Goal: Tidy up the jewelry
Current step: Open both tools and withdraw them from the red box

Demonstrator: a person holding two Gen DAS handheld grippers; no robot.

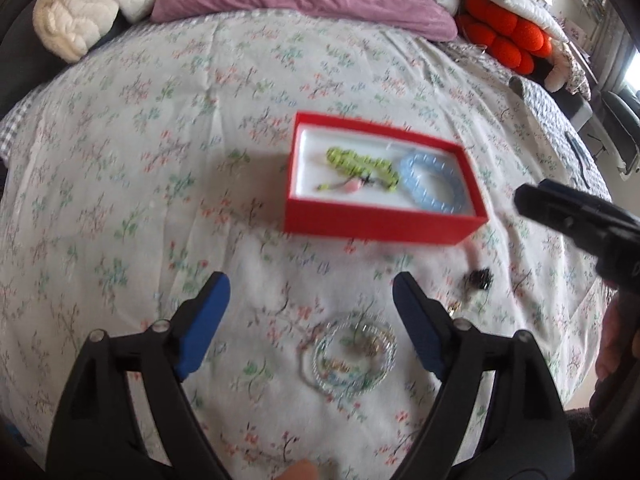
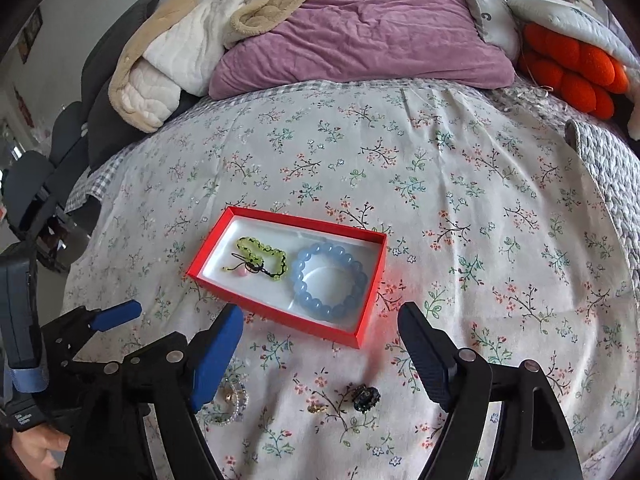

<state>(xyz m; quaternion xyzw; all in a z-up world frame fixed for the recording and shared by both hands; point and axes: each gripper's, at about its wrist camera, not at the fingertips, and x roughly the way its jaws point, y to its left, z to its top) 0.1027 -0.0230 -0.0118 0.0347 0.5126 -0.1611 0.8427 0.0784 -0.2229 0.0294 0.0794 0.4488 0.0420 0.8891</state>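
So on the floral-print bed sheet [image 2: 440, 184] there's still loose stuff to sort, going left to right.

Furthest left is a clear glass-bead bracelet coil with some gold bits inside [image 1: 352, 354]. The left gripper [image 1: 310, 292] hovers right over it, fingers spread wide, nothing between them. In the right wrist view it's mostly hidden behind a blue finger pad. My guess is it's light and floppy, probably on elastic, and the smooth beads could roll or squirt out of a pinch. I'd grab across one side of the loop, not try to span the whole thing.

Next is a tiny gold-coloured piece [image 2: 316, 408], too small to say what it is. Looks fiddly, and the soft sheet will give under it, so a low, careful pinch.

Just beside it is a small dark faceted bead cluster [image 2: 365, 397], maybe a ring or clip. Looks stiffer and chunkier, so the easiest grab. The right gripper [image 2: 320, 318] sits above these two, fingers also wide apart and empty.

Beyond them is the open red cardboard box with white lining [image 2: 224, 236]. Inside, left to right: a lime-green knotted cord bracelet with a pink charm [image 2: 262, 258] and a pale blue round-bead bracelet [image 2: 329, 278], touching or nearly so. There's room left at the box's right side, I reckon.
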